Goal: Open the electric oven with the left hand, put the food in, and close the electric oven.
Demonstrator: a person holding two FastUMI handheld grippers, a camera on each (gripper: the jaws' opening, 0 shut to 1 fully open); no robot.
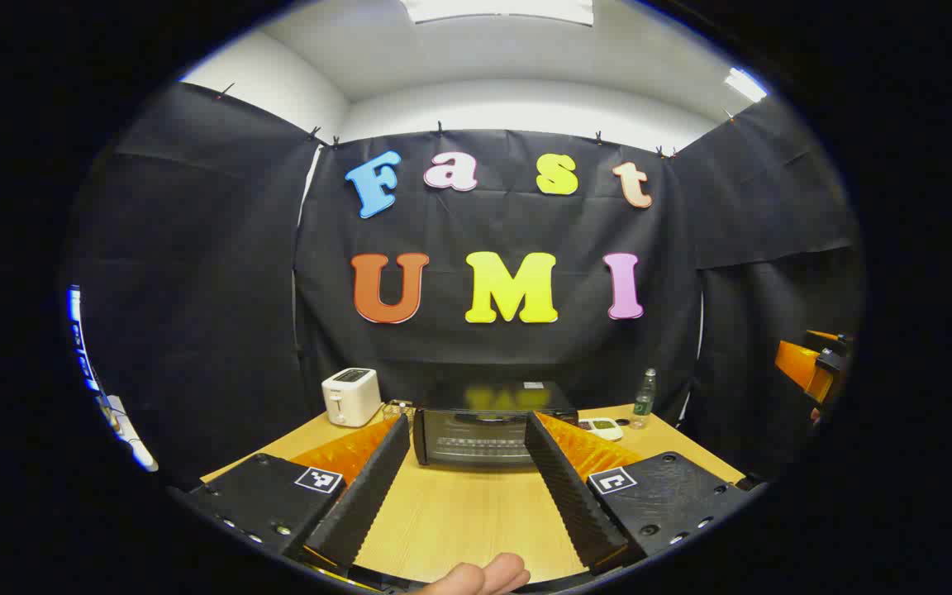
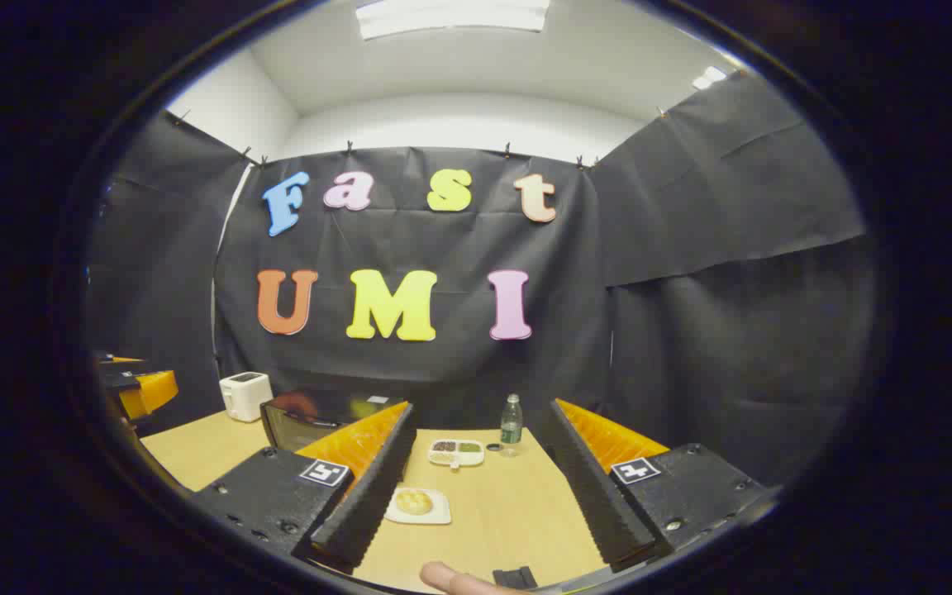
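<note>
both grippers (image 1: pixel 466 438) (image 2: pixel 480 430) spread, empty; oven (image 1: pixel 488 434) door closed, partly hidden behind fingers.

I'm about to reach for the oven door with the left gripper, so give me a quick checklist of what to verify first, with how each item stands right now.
1. Oven door closed and facing the left gripper: ok.
2. Left gripper open, nothing between its fingers: ok.
3. Bare table between the left gripper and the oven: ok.
4. Door handle located: cannot tell, the oven front is too small and dark.
5. Food ready: ok, a bun sits on a white plate in front of the right gripper.
6. Right gripper open and empty for the pickup: ok.
</note>
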